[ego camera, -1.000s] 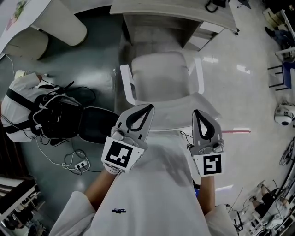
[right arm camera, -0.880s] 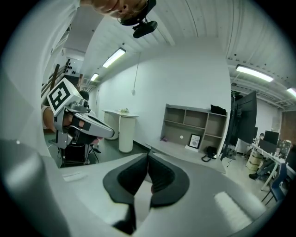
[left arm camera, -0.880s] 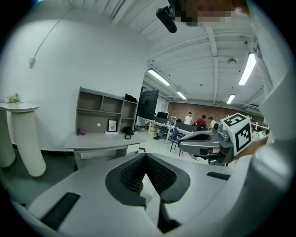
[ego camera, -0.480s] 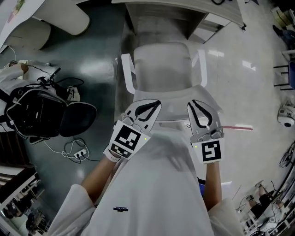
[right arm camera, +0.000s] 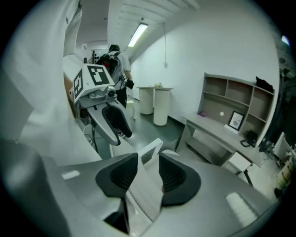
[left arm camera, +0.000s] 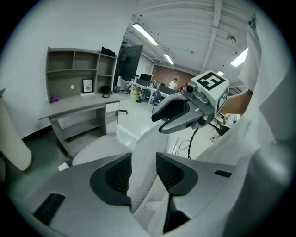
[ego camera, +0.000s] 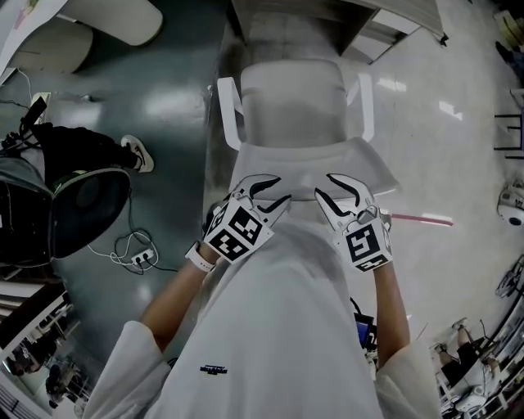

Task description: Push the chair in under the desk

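A white chair [ego camera: 291, 98] with two armrests stands facing the grey desk [ego camera: 409, 12], its seat partly in front of the knee space. My left gripper [ego camera: 277, 188] and right gripper [ego camera: 327, 186] sit side by side on the top edge of the chair's backrest [ego camera: 360, 168]. Both have just been opening their jaws. In the left gripper view the mesh backrest [left arm camera: 144, 152] stands between the pads of the left gripper [left arm camera: 143, 169]; I see no squeeze. The right gripper [right arm camera: 148, 173] straddles the backrest [right arm camera: 145, 187] the same way.
A black office chair with a backpack [ego camera: 74, 204] stands on the dark floor at left, beside cables and a power strip [ego camera: 139, 258]. A pink strip [ego camera: 422, 219] lies on the pale floor at right. The desk carries shelves [left arm camera: 74, 69].
Both grippers have sunk and moved forward onto the backrest's top edge. Their jaws, shut a second ago, now stand apart with the backrest between them.
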`<state>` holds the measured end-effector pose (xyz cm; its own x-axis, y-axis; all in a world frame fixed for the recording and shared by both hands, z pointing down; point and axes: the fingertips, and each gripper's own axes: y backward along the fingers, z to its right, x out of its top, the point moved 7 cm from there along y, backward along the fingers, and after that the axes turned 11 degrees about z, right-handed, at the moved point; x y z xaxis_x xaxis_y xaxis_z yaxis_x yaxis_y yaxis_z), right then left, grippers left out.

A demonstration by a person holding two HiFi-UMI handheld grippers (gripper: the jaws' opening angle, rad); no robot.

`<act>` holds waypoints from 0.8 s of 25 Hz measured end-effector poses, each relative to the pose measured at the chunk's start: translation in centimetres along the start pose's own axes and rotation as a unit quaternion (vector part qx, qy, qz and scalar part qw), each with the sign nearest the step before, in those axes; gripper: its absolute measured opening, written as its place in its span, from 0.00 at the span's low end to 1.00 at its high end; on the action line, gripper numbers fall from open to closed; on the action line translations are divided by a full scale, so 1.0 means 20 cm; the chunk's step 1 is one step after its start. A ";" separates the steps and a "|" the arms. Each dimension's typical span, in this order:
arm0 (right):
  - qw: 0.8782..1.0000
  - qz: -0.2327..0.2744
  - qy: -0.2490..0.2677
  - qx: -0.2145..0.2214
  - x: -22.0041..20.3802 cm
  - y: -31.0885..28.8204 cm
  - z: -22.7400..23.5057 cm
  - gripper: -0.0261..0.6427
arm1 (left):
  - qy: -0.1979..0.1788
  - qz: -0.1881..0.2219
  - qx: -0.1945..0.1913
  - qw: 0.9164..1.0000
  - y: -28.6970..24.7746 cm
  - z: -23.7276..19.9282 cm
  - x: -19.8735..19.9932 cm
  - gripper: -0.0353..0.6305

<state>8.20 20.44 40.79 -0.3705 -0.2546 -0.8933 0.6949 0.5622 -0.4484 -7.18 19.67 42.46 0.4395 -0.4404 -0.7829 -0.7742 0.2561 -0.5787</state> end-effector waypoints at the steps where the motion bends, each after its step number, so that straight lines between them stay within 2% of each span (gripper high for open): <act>1: 1.000 -0.015 0.006 0.019 -0.04 -0.01 -0.01 0.27 | -0.007 -0.015 -0.007 1.000 -0.03 0.01 -0.03 0.29; 3: 0.997 -0.044 0.023 0.054 -0.12 -0.04 -0.04 0.30 | -0.020 -0.041 -0.018 0.999 -0.08 0.02 -0.08 0.35; 7: 0.990 -0.079 0.054 0.102 -0.20 -0.06 -0.10 0.36 | -0.037 -0.077 -0.031 0.996 -0.12 0.07 -0.15 0.39; 11: 0.986 -0.087 0.052 0.135 -0.22 -0.08 -0.08 0.36 | -0.065 -0.098 -0.024 0.993 -0.17 0.06 -0.20 0.40; 14: 0.972 -0.131 0.090 0.173 -0.29 -0.07 -0.11 0.36 | -0.081 -0.108 -0.008 0.991 -0.19 0.06 -0.22 0.39; 17: 0.961 -0.163 0.144 0.172 -0.36 -0.07 -0.12 0.35 | -0.091 -0.124 0.000 0.988 -0.21 0.07 -0.22 0.37; 18: 0.959 -0.166 0.160 0.167 -0.37 -0.08 -0.12 0.25 | -0.093 -0.132 0.000 0.987 -0.21 0.07 -0.23 0.36; 20: 0.956 -0.166 0.173 0.166 -0.37 -0.10 -0.13 0.22 | -0.092 -0.145 -0.006 0.985 -0.21 0.07 -0.23 0.36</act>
<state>8.03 23.30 48.40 -0.7474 -0.0673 -0.6610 0.6388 0.2008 -0.7427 -5.35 21.81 48.22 0.7175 -0.3293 -0.6137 -0.6084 0.1326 -0.7825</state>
